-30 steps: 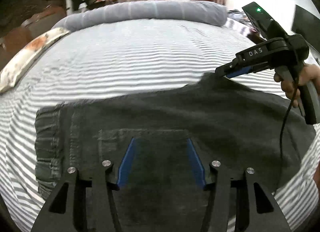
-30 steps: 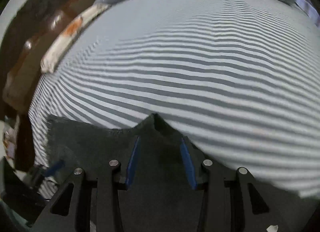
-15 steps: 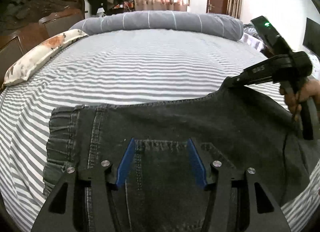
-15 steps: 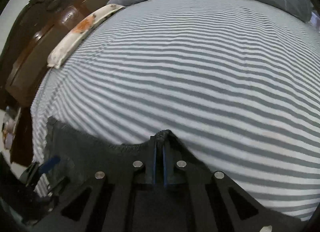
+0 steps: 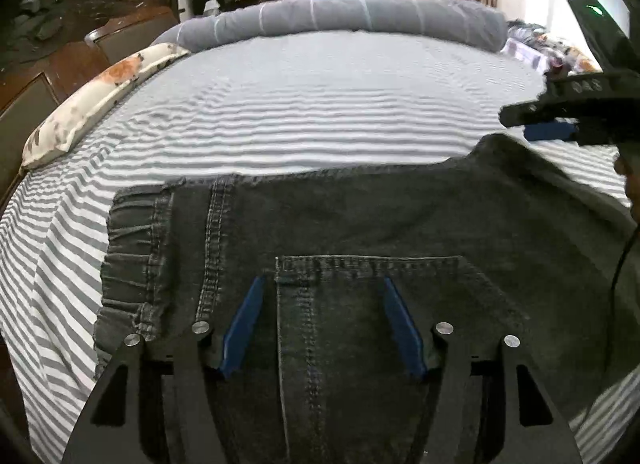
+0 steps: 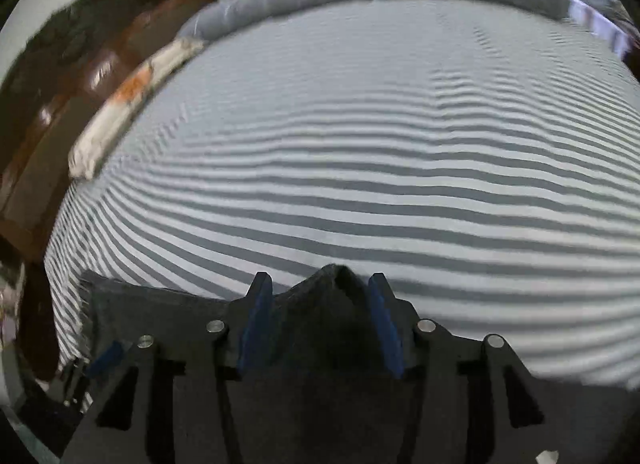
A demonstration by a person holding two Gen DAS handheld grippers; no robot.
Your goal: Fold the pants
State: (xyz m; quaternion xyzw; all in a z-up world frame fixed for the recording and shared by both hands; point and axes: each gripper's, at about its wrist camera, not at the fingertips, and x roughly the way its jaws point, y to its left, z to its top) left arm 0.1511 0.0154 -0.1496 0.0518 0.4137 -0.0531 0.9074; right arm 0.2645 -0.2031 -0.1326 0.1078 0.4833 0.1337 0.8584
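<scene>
Dark grey denim pants lie folded on the striped bed, waistband at the left, back pocket facing up. My left gripper is open and empty, its blue pads either side of the pocket, just above the cloth. My right gripper is open over the far right edge of the pants; a raised peak of cloth stands loose between its pads. The right gripper also shows in the left wrist view, just above the pants' far right corner.
The bed has a grey-and-white striped sheet. A rolled grey bolster lies along its far side. A floral pillow lies at the left by a dark wooden headboard. The room has a door and curtains behind.
My right gripper was shut on the pants' far edge half a second ago and has now opened, letting the cloth go. The left gripper stays open over the pocket.
</scene>
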